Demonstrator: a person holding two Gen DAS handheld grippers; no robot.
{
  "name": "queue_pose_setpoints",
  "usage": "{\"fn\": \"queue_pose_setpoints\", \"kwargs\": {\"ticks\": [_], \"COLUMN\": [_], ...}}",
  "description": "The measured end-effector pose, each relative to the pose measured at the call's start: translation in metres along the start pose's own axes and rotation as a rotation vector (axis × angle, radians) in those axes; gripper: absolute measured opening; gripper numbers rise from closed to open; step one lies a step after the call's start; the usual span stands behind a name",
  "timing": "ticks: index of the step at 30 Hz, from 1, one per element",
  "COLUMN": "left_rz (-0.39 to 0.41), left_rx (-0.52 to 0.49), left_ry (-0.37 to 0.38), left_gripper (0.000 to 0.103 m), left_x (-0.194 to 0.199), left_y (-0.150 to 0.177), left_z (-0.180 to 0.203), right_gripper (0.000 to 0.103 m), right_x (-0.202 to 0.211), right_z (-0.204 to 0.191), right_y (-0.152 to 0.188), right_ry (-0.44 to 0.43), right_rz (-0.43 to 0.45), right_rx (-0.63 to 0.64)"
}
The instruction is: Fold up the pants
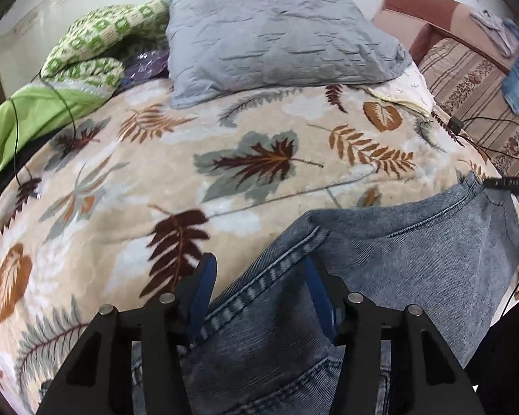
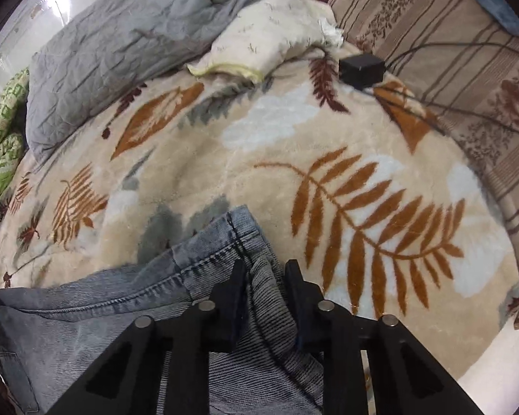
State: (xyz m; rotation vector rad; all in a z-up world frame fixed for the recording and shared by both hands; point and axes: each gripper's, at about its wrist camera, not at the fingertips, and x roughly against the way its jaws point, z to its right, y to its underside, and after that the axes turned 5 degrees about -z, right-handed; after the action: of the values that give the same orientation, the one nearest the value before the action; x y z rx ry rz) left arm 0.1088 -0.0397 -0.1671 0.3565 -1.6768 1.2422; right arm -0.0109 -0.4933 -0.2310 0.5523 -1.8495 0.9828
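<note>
Denim jeans (image 1: 380, 242) lie on the near edge of the leaf-print blanket (image 1: 155, 173). The right gripper (image 2: 264, 269) is clamped on a bunched hem; the left gripper (image 1: 259, 269) straddles the seam, pads apart. Closing squarely before lifting should keep the fold even.

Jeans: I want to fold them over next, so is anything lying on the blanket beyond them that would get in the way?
Nothing visible does. The blanket beyond the jeans is bare up to the grey pillow.
</note>
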Motion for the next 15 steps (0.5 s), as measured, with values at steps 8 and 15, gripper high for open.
{"fn": "queue_pose_setpoints", "kwargs": {"ticks": [8,15], "left_rz": [-0.015,-0.091], "left_rx": [-0.139,-0.218], "left_ry": [-0.006,0.042], "left_gripper": [0.054,0.049], "left_x": [-0.009,-0.036], "left_y": [-0.012,-0.006], "left_z": [0.023,0.038], "right_gripper": [0.016,0.016], "right_x": [0.035,0.023], "right_z": [-0.014,-0.012], "right_y": [-0.012,-0.014], "right_ry": [-0.047,-0.05], "right_rz": [0.186,0.168], "right_rx": [-0.031,-0.053]}}
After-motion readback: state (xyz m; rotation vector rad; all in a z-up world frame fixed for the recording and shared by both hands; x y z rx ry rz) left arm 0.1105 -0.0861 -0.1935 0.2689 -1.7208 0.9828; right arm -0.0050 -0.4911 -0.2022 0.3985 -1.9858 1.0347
